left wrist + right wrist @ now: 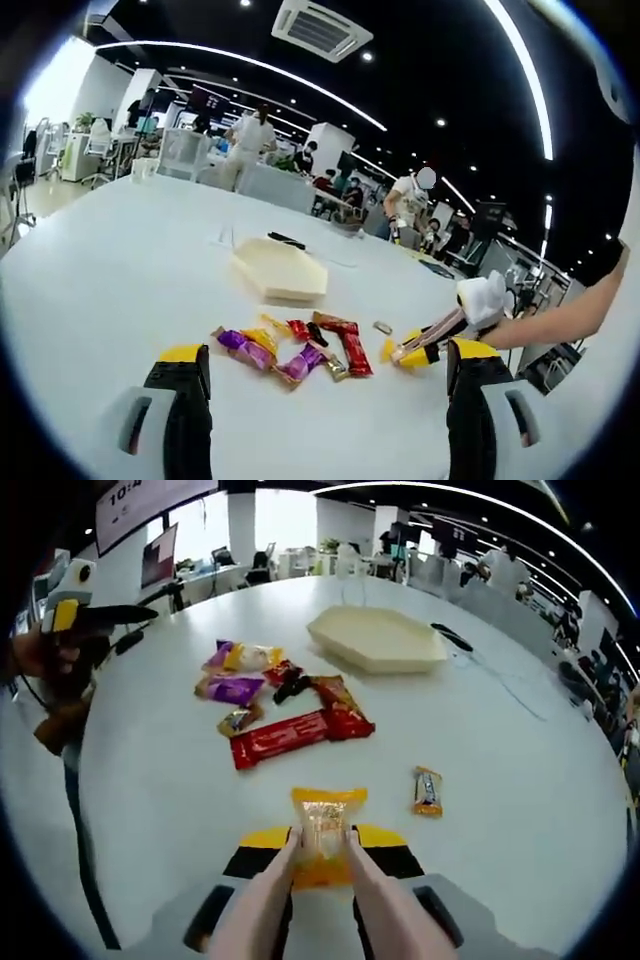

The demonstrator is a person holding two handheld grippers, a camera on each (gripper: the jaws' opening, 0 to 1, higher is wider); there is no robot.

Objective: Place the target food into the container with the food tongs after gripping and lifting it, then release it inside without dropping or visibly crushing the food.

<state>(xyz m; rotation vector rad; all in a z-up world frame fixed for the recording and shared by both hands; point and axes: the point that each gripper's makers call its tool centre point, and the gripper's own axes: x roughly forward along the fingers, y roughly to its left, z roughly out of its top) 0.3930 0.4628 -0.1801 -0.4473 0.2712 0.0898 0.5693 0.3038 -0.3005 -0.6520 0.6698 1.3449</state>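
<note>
1. The right hand-held gripper (322, 852) holds a pair of pinkish food tongs (300, 900); the tongs' tips are pinched on a yellow snack packet (325, 835), which sits low over the white desk (520, 780). The gripper's own jaws are closed on the tongs.
2. In the left gripper view the same tongs (430, 335) reach in from the right, their tips at the yellow packet (405, 350), with a person's forearm (570, 315) behind them.
3. The left hand-held gripper (325, 375) has its yellow-tipped jaws spread wide apart, nothing between them, above the desk (120, 270).
4. Beyond the held packet lies a small wrapped sweet (428, 790), off to the right and apart from it.
5. Farther out is a loose cluster of wrapped snacks: a long red bar (280, 738), a second red packet (342, 708), a purple packet (232, 689), and a yellow-and-purple one (243, 657).
6. The cream, shallow container (378, 638) sits past the cluster, well apart from the held packet; no food is visible in it.
</note>
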